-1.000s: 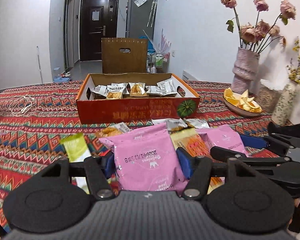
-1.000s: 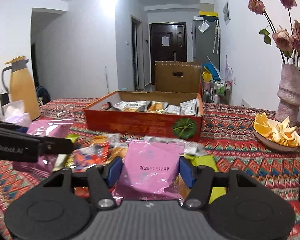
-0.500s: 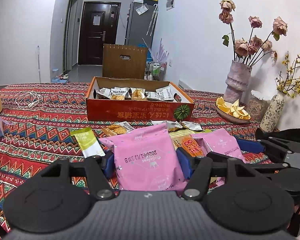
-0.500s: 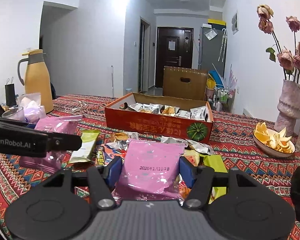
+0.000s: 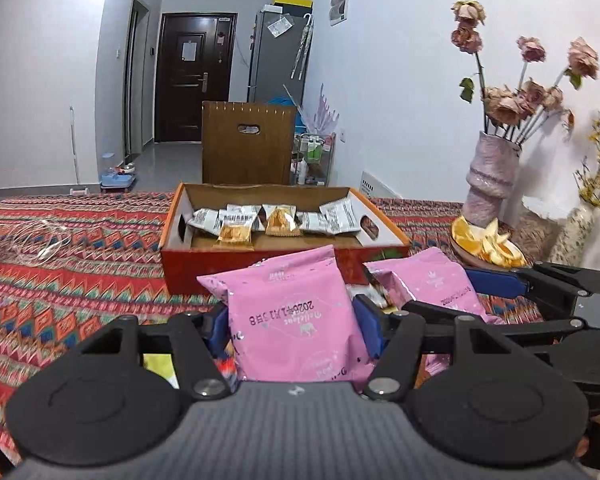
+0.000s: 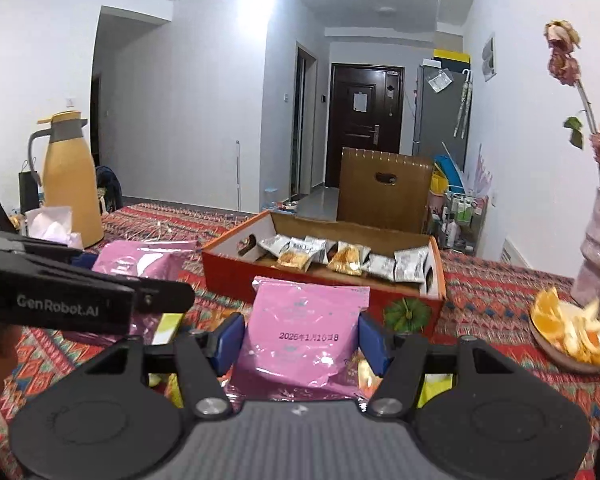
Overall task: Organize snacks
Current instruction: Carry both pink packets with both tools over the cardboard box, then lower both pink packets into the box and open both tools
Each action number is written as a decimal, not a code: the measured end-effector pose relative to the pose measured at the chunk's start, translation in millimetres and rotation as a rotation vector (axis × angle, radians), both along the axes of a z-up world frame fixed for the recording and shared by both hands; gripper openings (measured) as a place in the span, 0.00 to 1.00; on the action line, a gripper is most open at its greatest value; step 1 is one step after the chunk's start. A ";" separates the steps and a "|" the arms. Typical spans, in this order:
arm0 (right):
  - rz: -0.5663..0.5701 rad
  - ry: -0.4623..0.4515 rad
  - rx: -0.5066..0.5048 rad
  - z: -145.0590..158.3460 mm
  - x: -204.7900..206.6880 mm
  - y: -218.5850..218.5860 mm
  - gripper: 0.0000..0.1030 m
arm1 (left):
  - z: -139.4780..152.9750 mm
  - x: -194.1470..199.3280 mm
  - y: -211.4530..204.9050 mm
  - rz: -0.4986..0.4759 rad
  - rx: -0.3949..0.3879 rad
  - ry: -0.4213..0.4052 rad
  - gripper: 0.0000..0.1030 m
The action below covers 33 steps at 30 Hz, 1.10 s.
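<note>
You've lifted both pink packets nearer the orange box [image 5: 228,266]: your left gripper [image 5: 292,326] clamps one glossy pink packet [image 5: 296,320], your right gripper [image 6: 302,338] clamps another pink packet [image 6: 304,332].

Readable text, right wrist view: pink snack packet [image 6: 306,330] between the right tool's fingers carries a printed date, "2026年1月16日8", dark print, upright. Side of the left tool [image 6: 56,300], seen at left in the same view, reads "GenRobot.AI" in grey lettering on black. Left wrist view: pink snack packet [image 5: 296,326] in the left tool shows the date string upside down, approx. "2026年1月15日8", with a small script word beside it, too blurred to read. Second pink packet [image 5: 432,284] bears small print, illegible.
</note>
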State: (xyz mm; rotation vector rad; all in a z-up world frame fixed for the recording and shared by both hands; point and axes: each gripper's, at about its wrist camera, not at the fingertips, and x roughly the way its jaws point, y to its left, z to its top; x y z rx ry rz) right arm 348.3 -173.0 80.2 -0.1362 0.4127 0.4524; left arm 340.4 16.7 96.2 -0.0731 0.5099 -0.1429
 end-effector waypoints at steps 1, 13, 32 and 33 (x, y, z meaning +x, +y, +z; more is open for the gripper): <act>0.002 0.000 0.001 1.3 9.7 0.5 0.59 | 1.4 11.6 1.7 -0.001 -0.008 0.006 0.61; 0.005 0.067 -0.010 -2.0 178.7 16.3 0.59 | 10.2 188.6 15.8 -0.057 -0.047 0.054 0.61; -0.013 0.285 -0.119 -63.0 318.6 54.8 0.60 | -64.9 324.1 13.6 -0.071 -0.066 0.246 0.67; -0.011 0.290 -0.122 -63.1 319.6 56.1 0.62 | -64.9 323.6 15.6 -0.069 -0.062 0.243 0.68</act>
